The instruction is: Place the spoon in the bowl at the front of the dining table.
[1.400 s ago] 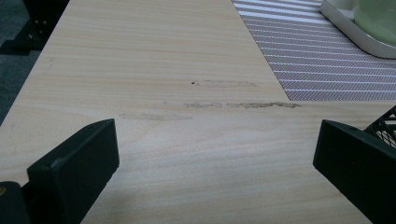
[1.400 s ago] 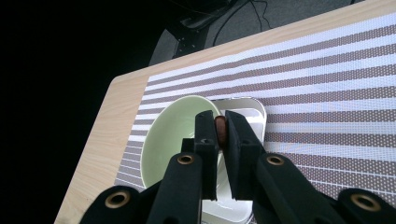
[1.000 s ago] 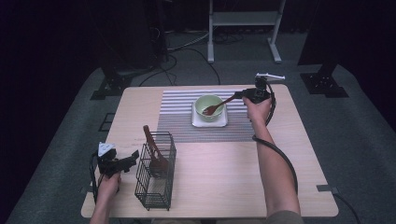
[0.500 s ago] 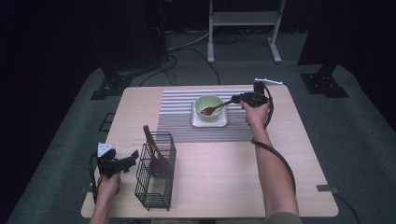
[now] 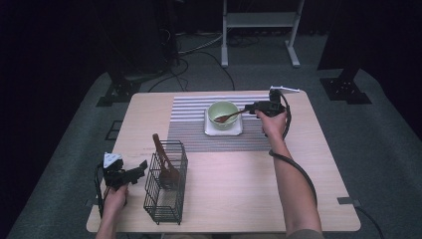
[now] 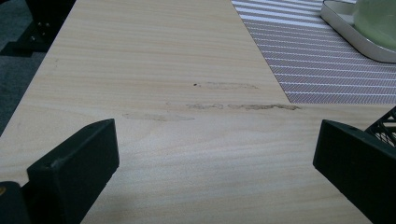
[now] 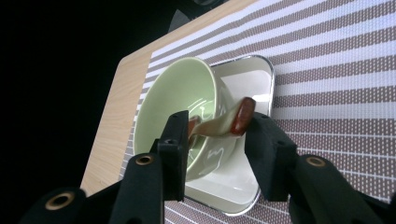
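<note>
A pale green bowl [image 5: 222,112] stands on a small white tray [image 5: 224,131] on the striped placemat [image 5: 189,130]. A brown wooden spoon [image 5: 230,116] lies in the bowl with its handle over the rim, pointing right. My right gripper [image 5: 253,108] is at that handle end. In the right gripper view the spoon [image 7: 233,119] lies between the jaws of my right gripper [image 7: 217,130], which have just been opening and stand apart from it. My left gripper [image 5: 139,169] rests open at the table's front left, beside a black wire basket [image 5: 165,181].
A brown wooden utensil [image 5: 161,154] stands in the basket. In the left gripper view, bare wood lies ahead of my left gripper [image 6: 215,149], the placemat [image 6: 317,70] and tray [image 6: 345,28] are at the upper right, and a basket corner [image 6: 385,126] is beside the right jaw.
The right gripper's jaws have spread apart around the spoon handle, and the spoon now rests on the bowl. The left gripper has not moved.
</note>
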Available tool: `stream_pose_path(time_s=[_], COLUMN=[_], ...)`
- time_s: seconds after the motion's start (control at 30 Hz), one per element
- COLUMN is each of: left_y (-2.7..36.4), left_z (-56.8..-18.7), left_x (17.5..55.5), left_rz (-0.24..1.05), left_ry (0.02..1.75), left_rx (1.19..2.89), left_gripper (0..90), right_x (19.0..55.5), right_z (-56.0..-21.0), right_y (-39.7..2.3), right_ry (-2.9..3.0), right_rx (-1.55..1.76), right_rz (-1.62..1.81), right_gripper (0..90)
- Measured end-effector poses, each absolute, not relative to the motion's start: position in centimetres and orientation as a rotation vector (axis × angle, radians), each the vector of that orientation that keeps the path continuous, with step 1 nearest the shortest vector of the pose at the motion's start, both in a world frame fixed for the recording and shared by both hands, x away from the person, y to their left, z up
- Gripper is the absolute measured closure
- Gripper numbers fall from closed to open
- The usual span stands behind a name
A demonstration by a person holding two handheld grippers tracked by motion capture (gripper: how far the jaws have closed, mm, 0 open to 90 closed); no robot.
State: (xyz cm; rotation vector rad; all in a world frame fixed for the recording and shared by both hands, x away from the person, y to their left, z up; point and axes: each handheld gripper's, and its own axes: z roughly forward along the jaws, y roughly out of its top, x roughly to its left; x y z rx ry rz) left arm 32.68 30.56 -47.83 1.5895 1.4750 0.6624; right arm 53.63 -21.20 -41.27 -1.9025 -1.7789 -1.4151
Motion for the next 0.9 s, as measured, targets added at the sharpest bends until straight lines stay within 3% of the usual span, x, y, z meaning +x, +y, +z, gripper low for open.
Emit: stream_pose_path(time_s=[0.27, 0.9], left_y=[30.5, 30.4], left_z=[-47.9, -47.9], left_x=[32.8, 33.0], left_rz=[0.649, 0.65], left_ry=[1.477, 1.476], left_rx=[1.601, 1.612], left_gripper=[0.0, 0.0], right_x=[52.8, 50.6], right_z=[-41.8, -42.0], right_y=[-20.9, -21.3], right_ry=[-1.81, -1.896], right_rx=[-1.853, -1.721], right_rz=[-1.403, -1.371], right_gripper=[47.3, 37.8])
